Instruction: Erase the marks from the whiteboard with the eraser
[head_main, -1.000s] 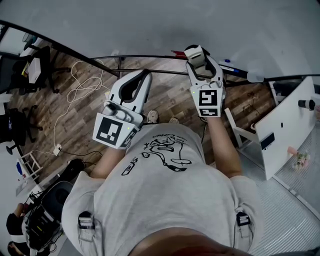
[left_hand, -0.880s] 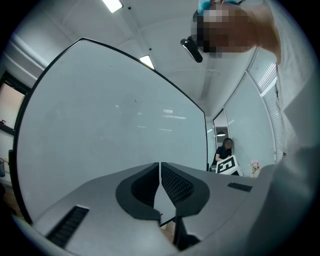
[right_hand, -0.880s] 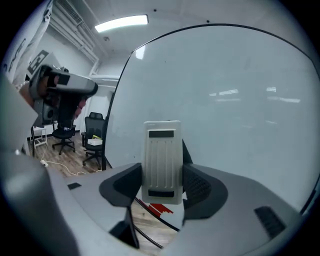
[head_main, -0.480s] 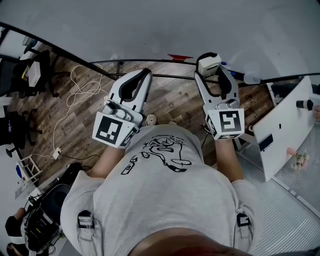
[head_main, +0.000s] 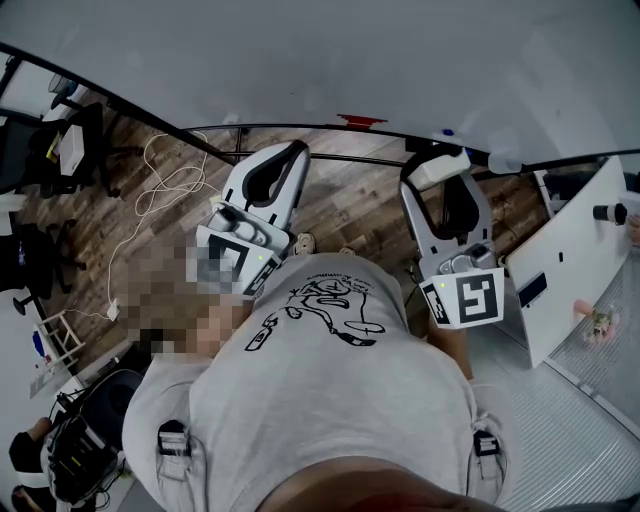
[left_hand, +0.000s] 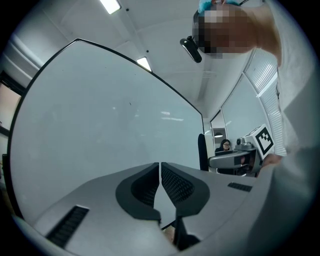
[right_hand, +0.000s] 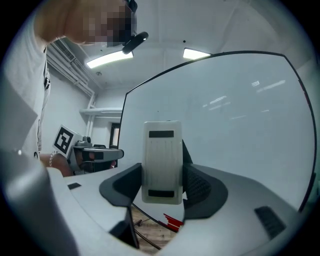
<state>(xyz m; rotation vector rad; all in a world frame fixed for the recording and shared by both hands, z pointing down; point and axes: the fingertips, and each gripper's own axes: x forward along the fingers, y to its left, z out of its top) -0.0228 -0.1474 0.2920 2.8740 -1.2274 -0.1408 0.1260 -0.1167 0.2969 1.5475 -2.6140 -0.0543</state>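
Your left gripper (head_main: 293, 152) has its jaws pressed together with nothing between them, and its tip is just short of the whiteboard's (head_main: 330, 55) lower edge, where wide board spreads beyond. Right of it a red mark (head_main: 360, 120) sits at that edge. Further right, your right gripper (head_main: 441, 170) clamps the eraser (right_hand: 161, 160) near the same edge.

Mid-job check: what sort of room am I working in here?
Most likely an office or lab workspace. There is a large white whiteboard on a black frame. Black swivel office chairs stand on a brown wood-plank floor with a loose white cable. Long ceiling strip lights run overhead.
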